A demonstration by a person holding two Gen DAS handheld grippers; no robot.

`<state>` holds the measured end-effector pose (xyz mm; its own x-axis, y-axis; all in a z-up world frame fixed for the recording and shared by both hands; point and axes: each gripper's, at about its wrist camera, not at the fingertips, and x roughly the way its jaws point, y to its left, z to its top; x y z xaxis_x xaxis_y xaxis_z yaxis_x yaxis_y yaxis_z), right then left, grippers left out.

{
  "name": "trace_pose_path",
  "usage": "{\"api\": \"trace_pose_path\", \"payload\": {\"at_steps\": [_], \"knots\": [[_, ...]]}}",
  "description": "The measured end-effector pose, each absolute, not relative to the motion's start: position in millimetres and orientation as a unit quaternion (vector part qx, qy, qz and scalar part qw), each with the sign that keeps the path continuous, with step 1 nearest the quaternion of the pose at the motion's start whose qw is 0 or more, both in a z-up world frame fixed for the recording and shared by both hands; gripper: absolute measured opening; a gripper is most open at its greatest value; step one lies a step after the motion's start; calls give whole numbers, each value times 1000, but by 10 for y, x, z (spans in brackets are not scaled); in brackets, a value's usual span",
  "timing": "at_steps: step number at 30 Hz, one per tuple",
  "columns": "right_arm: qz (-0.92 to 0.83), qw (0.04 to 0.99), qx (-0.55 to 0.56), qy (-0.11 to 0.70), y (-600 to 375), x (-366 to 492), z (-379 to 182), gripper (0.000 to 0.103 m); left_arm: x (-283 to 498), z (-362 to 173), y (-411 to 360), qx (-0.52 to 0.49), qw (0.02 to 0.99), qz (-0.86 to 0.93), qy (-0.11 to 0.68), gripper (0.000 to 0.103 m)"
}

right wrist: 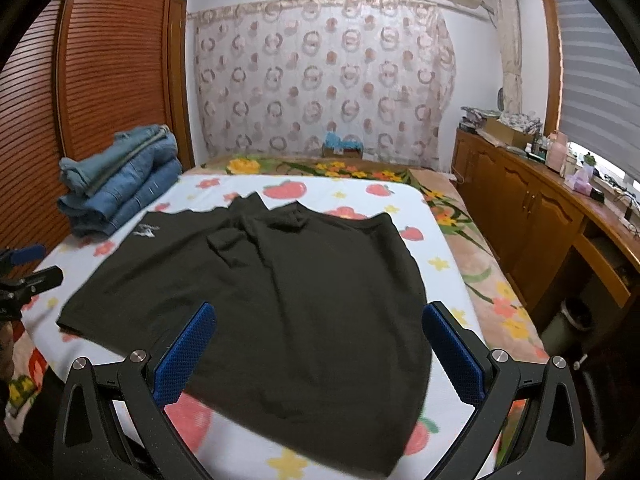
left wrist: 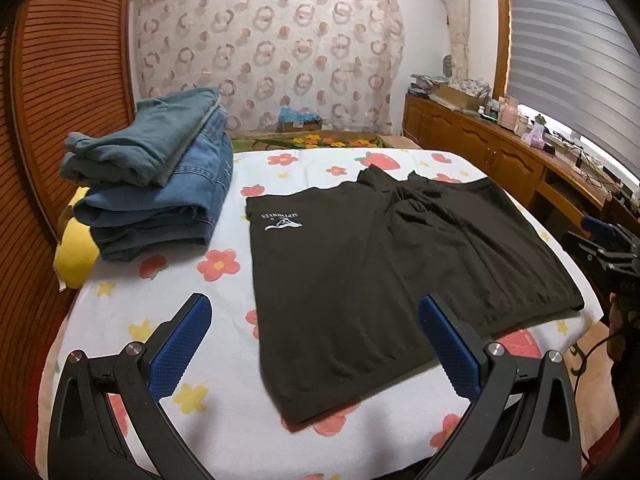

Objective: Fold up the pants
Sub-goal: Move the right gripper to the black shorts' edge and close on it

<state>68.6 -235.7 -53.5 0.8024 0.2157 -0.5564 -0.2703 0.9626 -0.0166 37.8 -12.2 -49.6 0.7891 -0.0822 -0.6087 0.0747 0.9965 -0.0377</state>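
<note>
Black shorts [left wrist: 384, 276] lie flat on the flowered sheet [left wrist: 132, 320] beside the jeans stack [left wrist: 160, 184], long axis crosswise, near hem under both wide-open, empty tongs, left gripper [left wrist: 316, 344] by the logo side, right gripper [right wrist: 320, 352] opposite.

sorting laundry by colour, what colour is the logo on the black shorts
White, printed near one corner of the black shorts; the logo shows best in the left wrist view.

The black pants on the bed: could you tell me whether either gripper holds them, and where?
Nothing is held: left gripper and right gripper are open above the black pants.
</note>
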Motion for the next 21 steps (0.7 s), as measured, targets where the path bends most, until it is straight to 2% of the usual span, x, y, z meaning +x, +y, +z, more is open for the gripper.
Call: {"api": "trace_pose_path", "payload": {"at_steps": [8,10,13,15,21], "knots": [[128,938,-46,318,-2481,1011,-435,98,533,-621,-160,-5,940,-72,333,103],[130,935,-46,327,-2504,1101,-397,91,566,-635,-177,-5,938,-80,338,103],[138,930,-47,338,-2535,1245,-380,68,603,-664,-204,-2,936,-85,342,103],[142,926,-48,347,-2572,1361,-367,59,627,-687,-206,-4,934,-89,346,103],[146,917,-37,369,-2723,1666,-349,43,668,-751,-178,-7,930,-89,358,103]]}}
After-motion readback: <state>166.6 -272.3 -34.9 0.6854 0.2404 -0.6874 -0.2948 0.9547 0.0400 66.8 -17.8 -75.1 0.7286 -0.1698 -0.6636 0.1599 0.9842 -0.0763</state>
